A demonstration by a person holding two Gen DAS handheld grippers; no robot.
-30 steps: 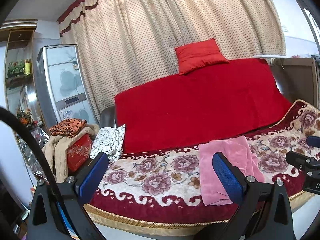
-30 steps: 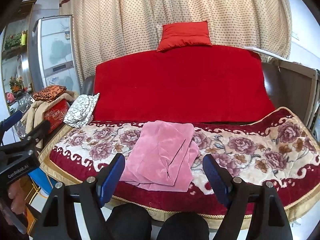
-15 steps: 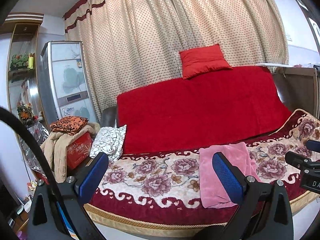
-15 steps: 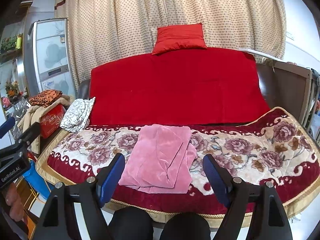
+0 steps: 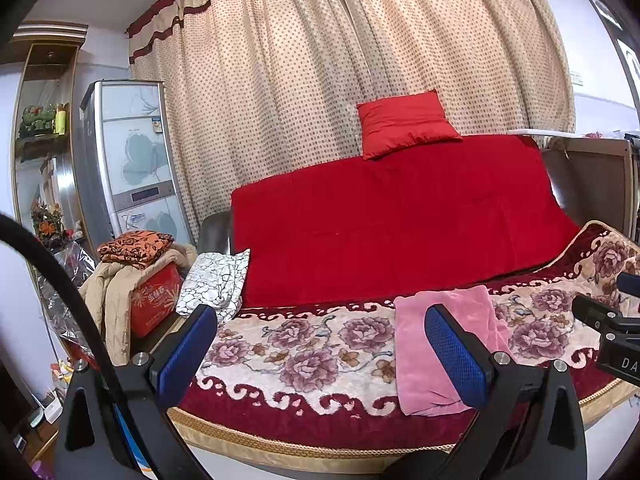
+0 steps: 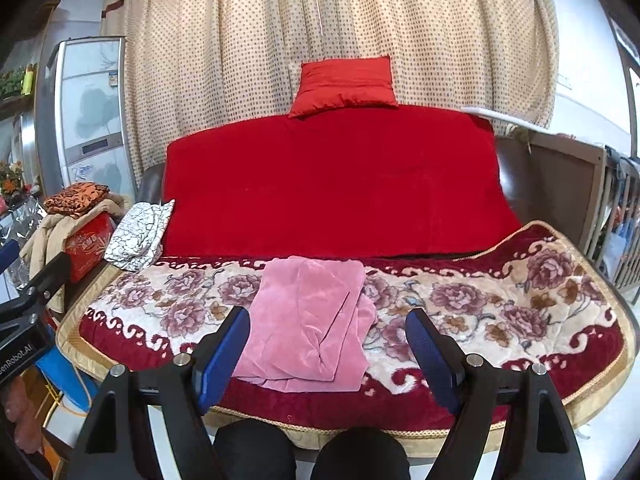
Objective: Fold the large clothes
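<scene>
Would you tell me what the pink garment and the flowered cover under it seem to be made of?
Pink garment: likely velvet or velour, given its soft sheen and shaded creases. Flowered cover: probably plush, short-pile fleece; the roses look slightly embossed, matte, with a woven gold edge.

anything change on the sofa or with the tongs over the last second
Only the view shifts: in both wrist views the sofa sits lower and looks a little farther off than a second ago. Nothing was taken hold of or let go. The pink garment lies folded on the floral blanket as before, and the left tongs and right tongs stay open and empty.
</scene>
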